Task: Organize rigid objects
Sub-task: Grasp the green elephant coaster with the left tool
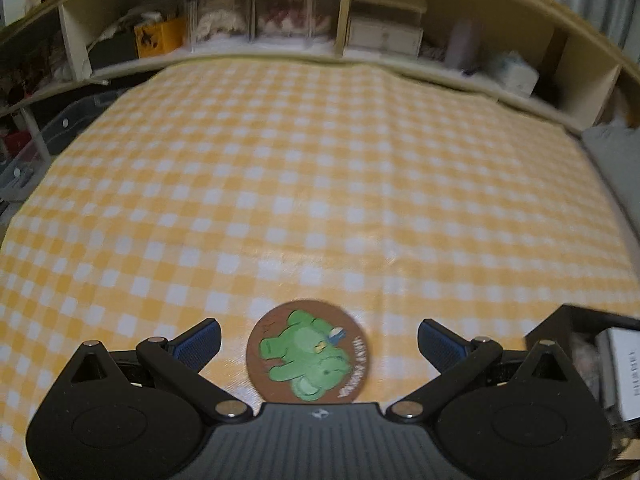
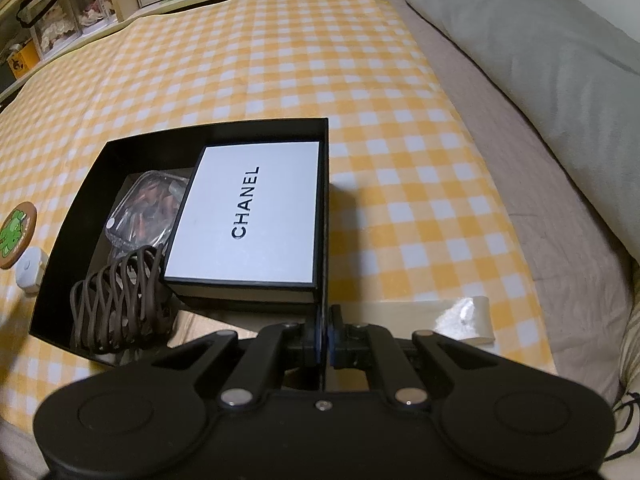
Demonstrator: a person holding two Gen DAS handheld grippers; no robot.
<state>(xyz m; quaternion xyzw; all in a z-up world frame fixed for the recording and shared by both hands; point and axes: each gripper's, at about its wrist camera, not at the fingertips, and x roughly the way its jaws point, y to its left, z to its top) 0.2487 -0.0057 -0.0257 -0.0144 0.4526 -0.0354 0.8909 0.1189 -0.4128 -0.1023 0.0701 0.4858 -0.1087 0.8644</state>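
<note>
Now the step in hand looks like the pick-up of the round brown coaster with a green cartoon animal printed on it, which lies flat on the yellow-and-white checked cloth that covers the bed, near the front edge of the bed. The left hand-held gripper hangs over it with its jaws wide open, one blue pad on each side of the coaster and neither one touching it; it holds nothing.

The right hand-held gripper is closed tight on the thin right wall of the open black cardboard box, at the near corner of this box, so I judge that it keeps the box steady. The box stands on the cloth, just beside the coaster on the side towards the grey pillow. Inside it lie a white flat box with the word CHANEL on the lid, a clear plastic case with brownish contents and a brown ribbed hair claw. A small white round thing lies on the cloth between the coaster and the left wall of the box; what it is I cannot tell.

The next move, in my judgement, calls for lowering the left jaws around the rim of the coaster and closing on it. The coaster is thin and flat, so the pads must reach almost to the cloth, and the soft bed may give way under them.
</note>
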